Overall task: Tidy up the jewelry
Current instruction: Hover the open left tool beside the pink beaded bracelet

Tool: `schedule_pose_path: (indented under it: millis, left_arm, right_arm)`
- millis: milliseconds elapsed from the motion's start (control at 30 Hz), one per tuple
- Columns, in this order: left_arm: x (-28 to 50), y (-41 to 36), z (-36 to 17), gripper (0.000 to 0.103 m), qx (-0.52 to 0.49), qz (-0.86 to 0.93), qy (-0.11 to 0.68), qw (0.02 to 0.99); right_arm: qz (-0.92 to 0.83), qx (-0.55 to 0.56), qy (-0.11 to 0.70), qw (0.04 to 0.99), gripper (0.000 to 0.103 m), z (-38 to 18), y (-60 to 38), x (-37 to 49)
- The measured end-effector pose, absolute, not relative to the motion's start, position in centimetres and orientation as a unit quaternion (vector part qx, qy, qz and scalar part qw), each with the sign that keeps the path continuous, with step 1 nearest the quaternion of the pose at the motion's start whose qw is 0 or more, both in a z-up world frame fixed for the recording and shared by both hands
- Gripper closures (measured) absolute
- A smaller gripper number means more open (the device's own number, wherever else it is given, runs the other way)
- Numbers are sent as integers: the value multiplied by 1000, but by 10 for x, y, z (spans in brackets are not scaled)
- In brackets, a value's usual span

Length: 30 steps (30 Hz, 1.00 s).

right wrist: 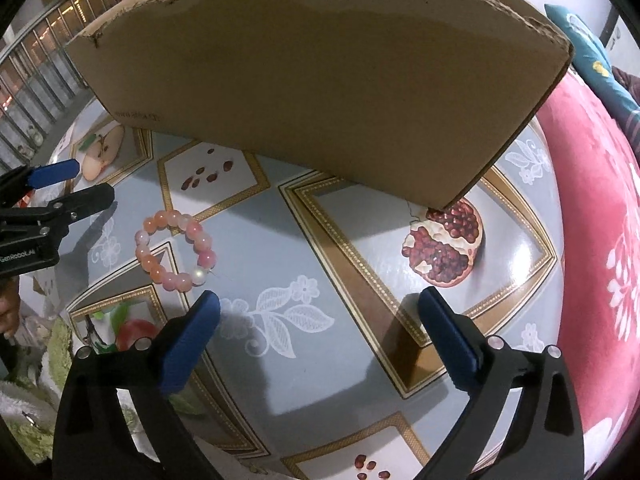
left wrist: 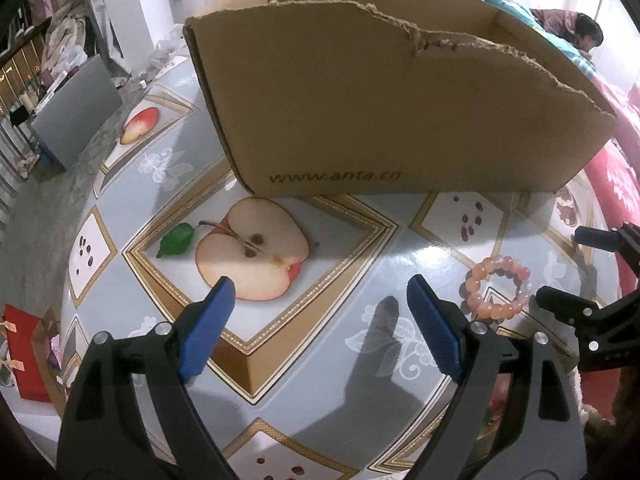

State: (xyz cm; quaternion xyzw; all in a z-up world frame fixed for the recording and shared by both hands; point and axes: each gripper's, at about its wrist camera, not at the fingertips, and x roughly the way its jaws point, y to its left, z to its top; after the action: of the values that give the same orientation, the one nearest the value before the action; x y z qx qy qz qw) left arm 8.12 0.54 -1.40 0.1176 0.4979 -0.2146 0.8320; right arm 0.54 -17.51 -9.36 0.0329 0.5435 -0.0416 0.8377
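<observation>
Two grippers hover spread and empty: the pink bead bracelet (right wrist: 175, 251) lies on the table (right wrist: 280, 380), upper left of the right gripper (right wrist: 320, 312), right of the left gripper (left wrist: 320, 300).

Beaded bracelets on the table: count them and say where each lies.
1. The pink and orange beaded bracelet lies flat on the fruit-print tablecloth, in front of the torn brown cardboard box. More may be hidden inside it.
</observation>
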Motion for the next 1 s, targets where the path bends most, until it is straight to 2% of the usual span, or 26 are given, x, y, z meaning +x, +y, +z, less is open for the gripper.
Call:
schedule_pose_path:
  millis: [1000]
  left_arm:
    - [70, -22, -16, 18, 155, -183, 503, 831]
  right_arm:
    - [-43, 33, 540, 840, 6, -94, -175, 3]
